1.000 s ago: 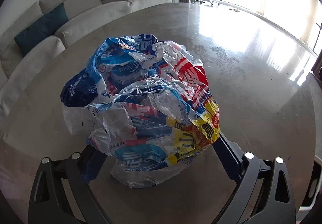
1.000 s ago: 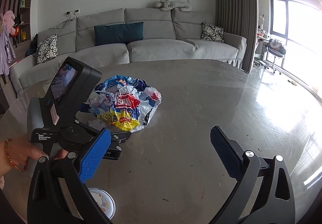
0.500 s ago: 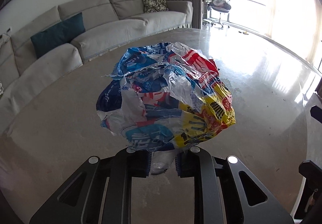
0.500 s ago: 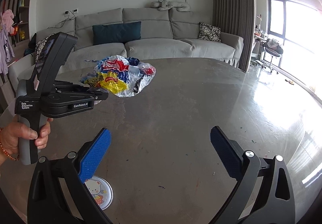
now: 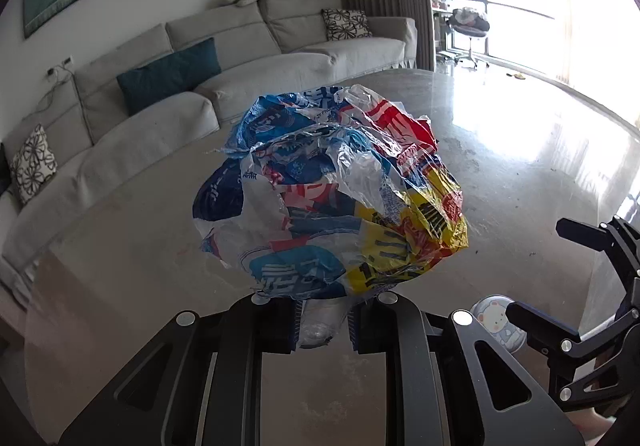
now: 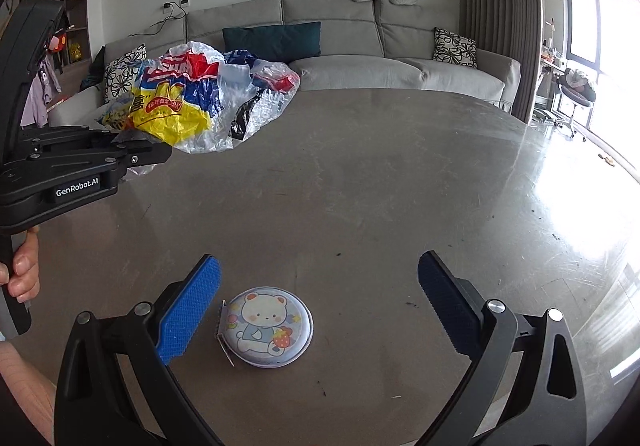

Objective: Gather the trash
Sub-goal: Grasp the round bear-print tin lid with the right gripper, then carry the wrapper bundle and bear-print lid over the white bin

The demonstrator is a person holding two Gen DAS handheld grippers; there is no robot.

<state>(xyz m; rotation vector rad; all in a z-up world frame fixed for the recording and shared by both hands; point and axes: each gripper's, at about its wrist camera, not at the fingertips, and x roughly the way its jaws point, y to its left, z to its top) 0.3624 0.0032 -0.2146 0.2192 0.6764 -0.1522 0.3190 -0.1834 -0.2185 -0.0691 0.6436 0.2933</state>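
Observation:
A crumpled plastic bag (image 5: 332, 197) printed in blue, red and yellow hangs in the air above the table. My left gripper (image 5: 322, 326) is shut on its lower clear edge. The bag also shows in the right wrist view (image 6: 200, 97), held by the left gripper (image 6: 152, 153) at the left. My right gripper (image 6: 320, 310) is open and empty, low over the table. A round bear-print disc (image 6: 266, 326) lies on the table between its fingers, touching neither. The disc also shows in the left wrist view (image 5: 498, 322).
The round grey table (image 6: 360, 185) has small crumbs near its right side. A grey sofa (image 6: 340, 57) with cushions stands behind the table. A bright window and an office chair (image 6: 576, 85) are at the far right.
My left gripper shut on the bag and lifted it off the table. My right gripper moved forward over the bear-print disc, which now lies between its open fingers.

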